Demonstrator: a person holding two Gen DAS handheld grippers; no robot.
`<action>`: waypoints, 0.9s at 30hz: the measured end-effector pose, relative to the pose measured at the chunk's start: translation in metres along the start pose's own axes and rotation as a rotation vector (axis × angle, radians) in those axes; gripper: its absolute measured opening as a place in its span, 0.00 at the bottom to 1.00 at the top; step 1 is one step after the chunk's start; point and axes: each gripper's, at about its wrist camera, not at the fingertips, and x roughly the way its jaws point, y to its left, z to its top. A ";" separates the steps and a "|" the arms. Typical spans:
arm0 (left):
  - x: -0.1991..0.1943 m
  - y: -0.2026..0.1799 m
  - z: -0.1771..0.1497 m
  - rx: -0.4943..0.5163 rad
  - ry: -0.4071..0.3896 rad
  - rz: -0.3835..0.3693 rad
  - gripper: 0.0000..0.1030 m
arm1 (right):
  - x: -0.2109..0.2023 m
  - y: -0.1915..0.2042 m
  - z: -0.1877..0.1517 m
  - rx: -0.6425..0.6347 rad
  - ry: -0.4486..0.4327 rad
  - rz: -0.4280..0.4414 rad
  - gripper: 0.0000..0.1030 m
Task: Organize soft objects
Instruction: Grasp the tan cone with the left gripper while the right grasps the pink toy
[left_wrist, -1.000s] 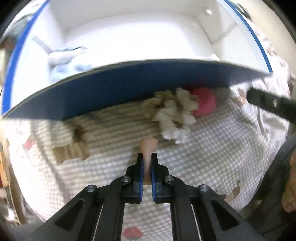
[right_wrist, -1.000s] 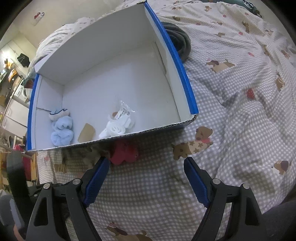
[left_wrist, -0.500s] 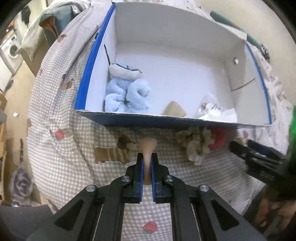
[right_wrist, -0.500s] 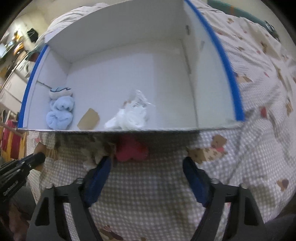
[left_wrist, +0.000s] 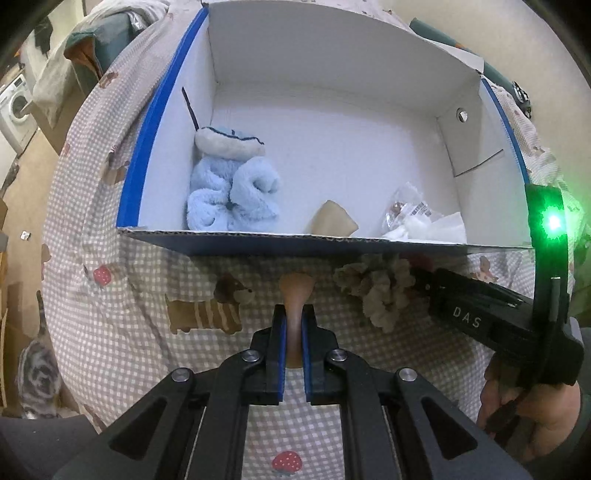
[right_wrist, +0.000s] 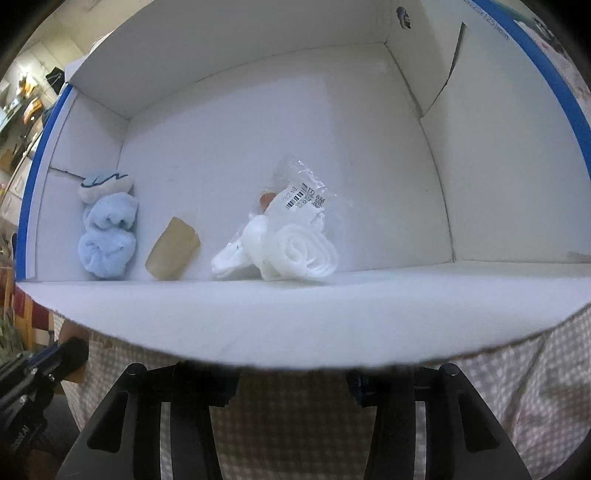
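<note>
Left gripper (left_wrist: 294, 314) is pinching a beige soft strip (left_wrist: 295, 295) over the checked bedspread (left_wrist: 129, 317), just outside the near wall of the white blue-edged cardboard box (left_wrist: 258, 246).

You have one white blue-edged cardboard box (left_wrist: 476, 147), one light blue fluffy bundle (left_wrist: 232, 195), one tan pad (right_wrist: 171, 254), one clear-bagged white roll (right_wrist: 295, 243), one beige fuzzy clump (left_wrist: 376, 288).

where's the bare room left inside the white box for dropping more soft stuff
Free: the box floor behind the white roll in plastic, up to the back wall, and the right corner. Crowded: the front strip, holding blue fluffy socks, a tan pad and that roll.
</note>
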 end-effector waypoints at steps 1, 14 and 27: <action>0.001 0.000 0.000 0.001 0.002 0.002 0.07 | 0.001 0.000 0.001 0.005 -0.001 0.002 0.47; 0.002 0.002 -0.002 0.006 -0.016 0.051 0.07 | -0.035 0.006 -0.012 -0.058 -0.061 0.026 0.41; -0.007 0.016 -0.012 0.002 -0.049 0.126 0.07 | -0.062 0.003 -0.024 -0.080 -0.110 0.023 0.33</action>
